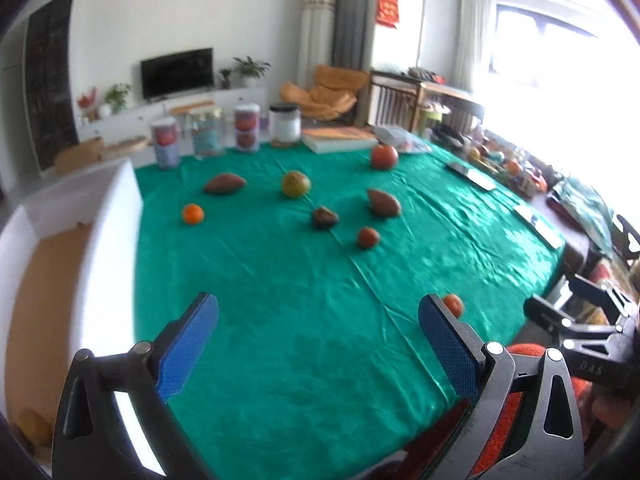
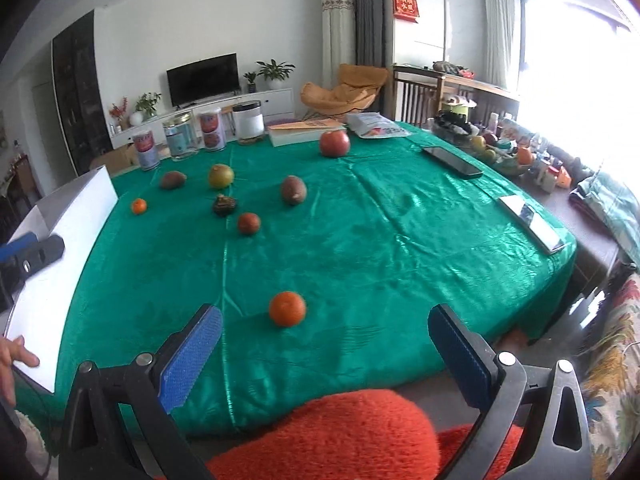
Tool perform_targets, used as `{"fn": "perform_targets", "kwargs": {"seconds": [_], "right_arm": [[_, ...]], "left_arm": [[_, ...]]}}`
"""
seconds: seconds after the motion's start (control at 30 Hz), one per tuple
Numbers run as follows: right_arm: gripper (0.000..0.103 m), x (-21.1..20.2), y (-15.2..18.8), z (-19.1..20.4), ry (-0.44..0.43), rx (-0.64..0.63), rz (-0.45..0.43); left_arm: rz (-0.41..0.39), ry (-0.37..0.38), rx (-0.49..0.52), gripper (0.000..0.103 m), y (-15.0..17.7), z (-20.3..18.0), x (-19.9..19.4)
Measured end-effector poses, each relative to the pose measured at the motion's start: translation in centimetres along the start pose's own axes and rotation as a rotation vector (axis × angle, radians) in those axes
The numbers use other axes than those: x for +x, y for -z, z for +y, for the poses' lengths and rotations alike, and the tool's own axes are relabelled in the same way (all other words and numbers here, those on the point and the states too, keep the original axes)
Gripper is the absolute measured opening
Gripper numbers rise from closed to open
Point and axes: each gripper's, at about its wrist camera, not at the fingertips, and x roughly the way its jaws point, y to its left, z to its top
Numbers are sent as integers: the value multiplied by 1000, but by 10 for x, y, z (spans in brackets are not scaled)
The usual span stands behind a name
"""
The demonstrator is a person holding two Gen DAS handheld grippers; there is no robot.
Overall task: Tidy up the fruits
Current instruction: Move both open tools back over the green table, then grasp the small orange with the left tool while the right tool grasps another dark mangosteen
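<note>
Left wrist: left tool (image 1: 318, 322) spread wide, nothing between pads, over green table (image 1: 280, 300) | white box (image 1: 108, 216) at 9 o'clock | tangerine (image 1: 453, 305) at 3 o'clock behind right finger | Right wrist: right tool (image 2: 325, 334) spread wide, empty | tangerine (image 2: 287, 308) at 12 o'clock, near | tomato (image 2: 334, 143) far, 12 o'clock.

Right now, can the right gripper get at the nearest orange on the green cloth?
Probably yes. The right gripper has its jaws wide open and empty, and the orange sits alone just ahead on bare green cloth, nothing between them.
</note>
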Motion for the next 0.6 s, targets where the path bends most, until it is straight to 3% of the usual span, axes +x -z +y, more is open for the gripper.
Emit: {"fn": "perform_targets", "kwargs": {"seconds": [0.13, 0.2, 0.43, 0.6], "right_arm": [[102, 9, 10, -9, -167, 124, -19], [102, 18, 19, -2, -201, 134, -19], [102, 15, 24, 10, -174, 74, -45], [102, 15, 26, 10, -170, 73, -51]], "left_arm": [[83, 69, -68, 101, 10, -3, 43], [98, 73, -129, 101, 17, 4, 60], [120, -47, -152, 101, 33, 30, 98], [135, -50, -203, 100, 35, 42, 105]]}}
